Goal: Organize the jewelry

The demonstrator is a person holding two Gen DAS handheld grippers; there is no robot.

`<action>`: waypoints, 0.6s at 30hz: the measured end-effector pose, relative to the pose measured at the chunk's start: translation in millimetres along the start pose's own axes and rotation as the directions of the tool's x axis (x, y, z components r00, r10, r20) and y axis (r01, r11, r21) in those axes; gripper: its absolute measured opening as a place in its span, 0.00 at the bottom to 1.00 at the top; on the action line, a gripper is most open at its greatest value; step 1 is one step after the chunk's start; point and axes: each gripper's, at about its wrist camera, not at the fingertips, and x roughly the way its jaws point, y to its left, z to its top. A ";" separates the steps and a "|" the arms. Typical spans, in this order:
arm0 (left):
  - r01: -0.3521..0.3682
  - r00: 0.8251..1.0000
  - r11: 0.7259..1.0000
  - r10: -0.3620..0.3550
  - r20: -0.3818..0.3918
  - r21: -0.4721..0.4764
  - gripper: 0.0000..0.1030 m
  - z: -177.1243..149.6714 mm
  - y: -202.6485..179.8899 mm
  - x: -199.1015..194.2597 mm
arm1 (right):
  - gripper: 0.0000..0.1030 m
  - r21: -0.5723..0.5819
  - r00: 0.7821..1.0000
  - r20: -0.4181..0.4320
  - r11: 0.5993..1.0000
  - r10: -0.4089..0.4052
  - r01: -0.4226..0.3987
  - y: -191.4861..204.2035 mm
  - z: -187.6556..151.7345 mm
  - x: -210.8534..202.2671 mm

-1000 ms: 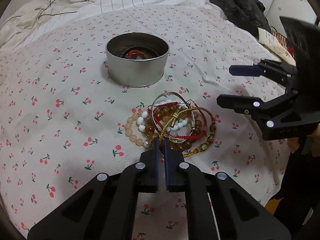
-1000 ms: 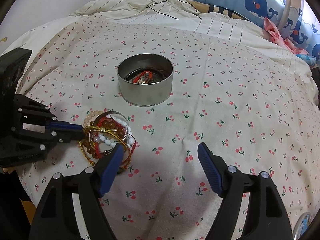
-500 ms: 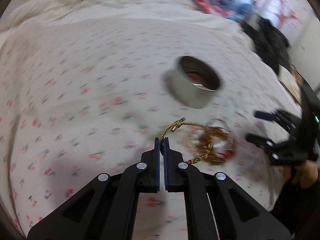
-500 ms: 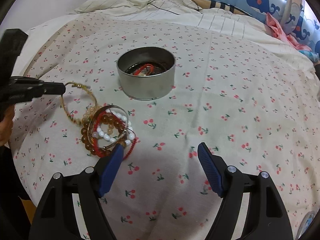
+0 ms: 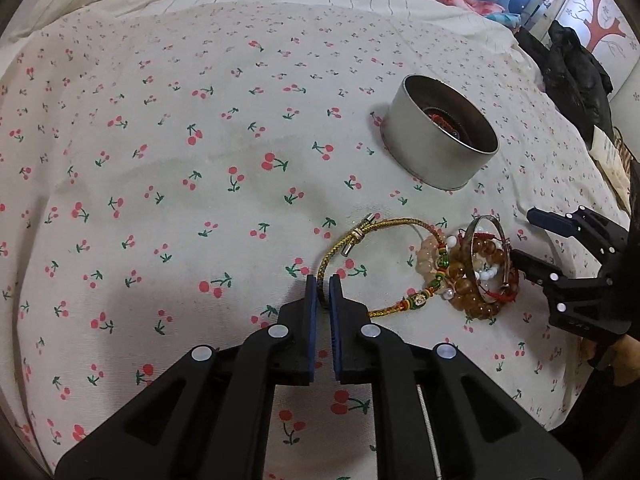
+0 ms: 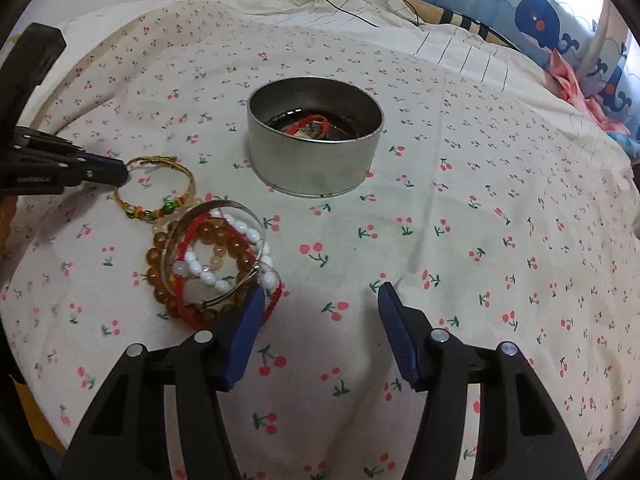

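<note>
Progress looks partial: the round metal tin (image 6: 315,138) already holds a red cord piece & some dark items, while most jewelry is outside it. Left gripper (image 5: 323,294) has its jaws pinched on the gold braided bracelet (image 5: 372,228), which lies on the sheet just left of the bracelet pile (image 6: 212,268), one end touching it. Pile = amber beads, white beads, red cord, silver bangle, all tangled, near side of the tin. Right gripper (image 6: 320,320) sits w/ jaws spread wide, gripping nothing, its left finger (image 6: 244,332) right at the pile's near edge. Judged left to do: gold bracelet into the tin, then the rest, approx. one by one. Surface is a bed w/ cherry-print sheet (image 6: 500,240), soft & wrinkled; striped bedding and a whale-print pillow (image 6: 540,20) lie at the far side.
</note>
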 end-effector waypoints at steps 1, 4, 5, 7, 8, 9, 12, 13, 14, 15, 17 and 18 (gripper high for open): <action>-0.001 1.000 1.000 0.001 -0.001 -0.003 0.08 -2.1 1.2 0.2 | 0.55 -0.002 1.000 0.000 1.000 -0.007 0.007 1.4 0.9 3.1; 0.004 1.000 1.000 -0.004 -0.006 -0.009 0.21 -1.9 1.9 3.4 | 0.27 -0.022 1.000 0.002 1.000 -0.011 0.011 7.4 3.3 8.8; 0.006 1.000 1.000 -0.006 -0.005 -0.010 0.25 -1.6 1.5 4.1 | 0.17 -0.029 1.000 0.003 1.000 -0.011 0.011 9.6 4.0 8.3; 0.006 1.000 1.000 -0.006 -0.003 -0.007 0.37 -1.5 -0.3 5.4 | 0.05 -0.035 1.000 0.008 0.999 -0.003 0.003 10.8 4.3 6.5; 0.004 1.000 1.000 -0.004 -0.003 -0.004 0.39 -1.5 -1.3 6.2 | 0.03 -0.028 1.000 0.014 1.000 0.010 -0.009 9.6 4.2 4.4; 0.002 1.000 1.000 -0.002 -0.003 0.000 0.41 -1.8 -2.7 6.7 | 0.03 -0.022 1.000 0.014 1.000 0.019 -0.018 8.6 4.4 3.0; -0.007 1.000 1.000 0.007 -0.002 0.011 0.42 -2.5 -5.9 7.3 | 0.03 0.036 0.998 0.043 0.998 0.042 -0.043 -5.1 5.2 -7.4; -0.006 1.000 1.000 0.006 -0.002 0.011 0.42 -2.6 -5.7 7.3 | 0.03 0.058 0.998 0.051 0.998 0.037 -0.040 -10.9 5.6 -10.5; -0.005 1.000 1.000 0.006 -0.003 0.011 0.42 -2.6 -5.3 7.4 | 0.03 0.077 0.998 0.059 0.997 0.027 -0.031 -16.1 5.9 -13.0; -0.004 1.000 1.000 0.004 -0.005 0.008 0.42 -1.7 -6.0 8.4 | 0.03 0.101 0.998 0.066 0.995 0.013 -0.019 -22.6 5.8 -15.3; -0.001 1.000 1.000 0.001 -0.004 0.000 0.44 -1.6 -4.5 8.7 | 0.03 0.142 0.998 0.062 0.990 -0.002 -0.007 -33.7 5.6 -16.6; 0.000 1.000 1.000 0.000 -0.003 -0.005 0.45 -0.6 -3.5 9.4 | 0.03 0.163 0.999 0.051 0.987 -0.019 0.011 -39.0 5.1 -15.5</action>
